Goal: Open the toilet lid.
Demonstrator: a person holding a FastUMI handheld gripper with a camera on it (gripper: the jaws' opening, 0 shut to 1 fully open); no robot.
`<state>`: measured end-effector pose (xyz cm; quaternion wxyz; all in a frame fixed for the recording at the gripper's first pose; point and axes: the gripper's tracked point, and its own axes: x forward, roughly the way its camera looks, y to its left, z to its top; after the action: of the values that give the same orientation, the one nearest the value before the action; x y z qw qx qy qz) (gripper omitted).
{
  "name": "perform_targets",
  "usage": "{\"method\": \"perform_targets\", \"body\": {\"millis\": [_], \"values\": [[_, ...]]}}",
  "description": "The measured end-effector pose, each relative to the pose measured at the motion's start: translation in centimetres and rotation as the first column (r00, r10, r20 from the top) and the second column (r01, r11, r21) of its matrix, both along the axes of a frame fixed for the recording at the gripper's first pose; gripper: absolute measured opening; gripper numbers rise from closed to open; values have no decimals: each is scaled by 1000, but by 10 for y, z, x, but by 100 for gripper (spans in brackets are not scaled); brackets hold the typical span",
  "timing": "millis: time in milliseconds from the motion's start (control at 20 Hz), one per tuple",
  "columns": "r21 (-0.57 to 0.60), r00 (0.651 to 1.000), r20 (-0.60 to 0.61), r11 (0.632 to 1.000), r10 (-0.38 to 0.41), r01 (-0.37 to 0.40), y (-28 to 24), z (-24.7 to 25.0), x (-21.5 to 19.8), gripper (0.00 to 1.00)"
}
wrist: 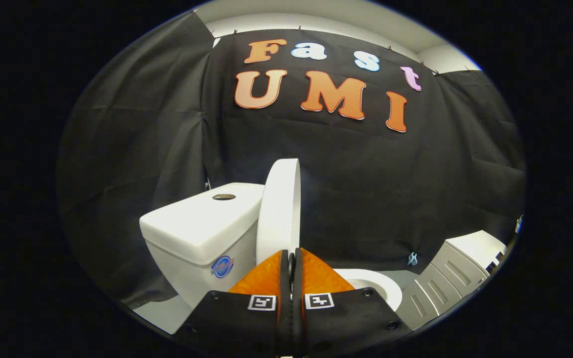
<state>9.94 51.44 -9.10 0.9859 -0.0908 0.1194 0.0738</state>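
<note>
The tool point(292, 258), fingers pressed together, sits just short of the raised white plastic toilet lid point(280, 209), which stands upright on edge straight ahead and blocks the middle. At lower left the white ceramic cistern point(202, 226) fills the space beside the lid. Right of the lid the way lies open above the white seat ring point(373, 286), up to the grey cabinet point(445, 278) at lower right.

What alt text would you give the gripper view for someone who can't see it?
A white toilet lid stands raised, nearly upright beside the tank, just ahead of the closed tongs. The bowl's rim shows beyond them, with a white cabinet alongside.
</note>
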Motion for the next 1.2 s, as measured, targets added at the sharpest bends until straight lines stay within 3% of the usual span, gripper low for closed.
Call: {"method": "perform_targets", "body": {"millis": [350, 600, 800, 1200], "values": [[-6, 999, -10, 999, 50, -50, 37, -5, -2, 8], [-118, 1000, 10, 993, 10, -9, 39, -8, -2, 8], [-69, 1000, -2, 998, 0, 0, 37, -8, 3, 11], [-17, 996, 44, 997, 74, -73, 40, 28, 5, 13]]}}
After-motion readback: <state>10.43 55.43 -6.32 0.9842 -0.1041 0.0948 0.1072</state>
